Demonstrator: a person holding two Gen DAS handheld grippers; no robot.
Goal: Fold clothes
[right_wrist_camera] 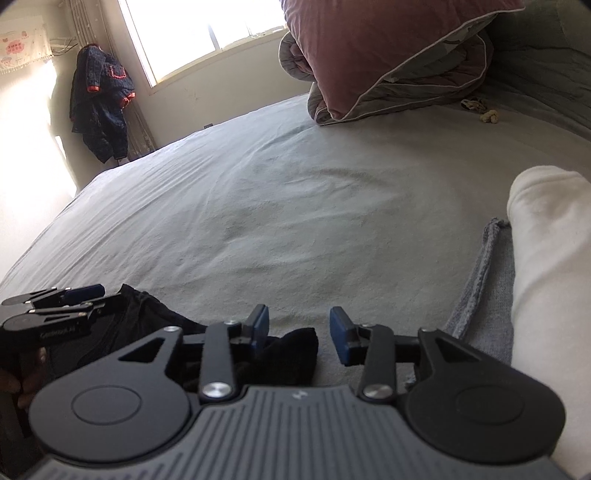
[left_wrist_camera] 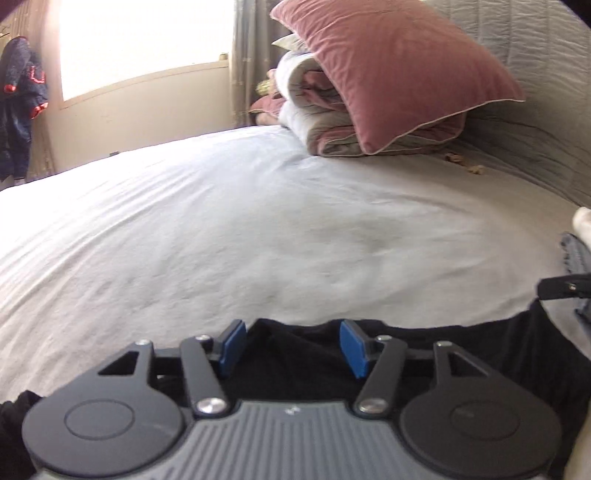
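Both the left tongs (left_wrist_camera: 291,345) and right tongs (right_wrist_camera: 299,330) are standing released over the black garment (left_wrist_camera: 461,354) lying near the bed (left_wrist_camera: 258,221) edge; folding seemingly remains unfinished.

- Two grippers: the left (left_wrist_camera: 291,345), the right (right_wrist_camera: 298,328)
- One black garment (left_wrist_camera: 461,354)
- One grey cloth (right_wrist_camera: 487,295)
- One white garment (right_wrist_camera: 546,266)
- One pink pillow (left_wrist_camera: 388,70)
- One folded quilt (left_wrist_camera: 314,110)
- One hanging jacket (right_wrist_camera: 101,99)
- One window (right_wrist_camera: 207,29)
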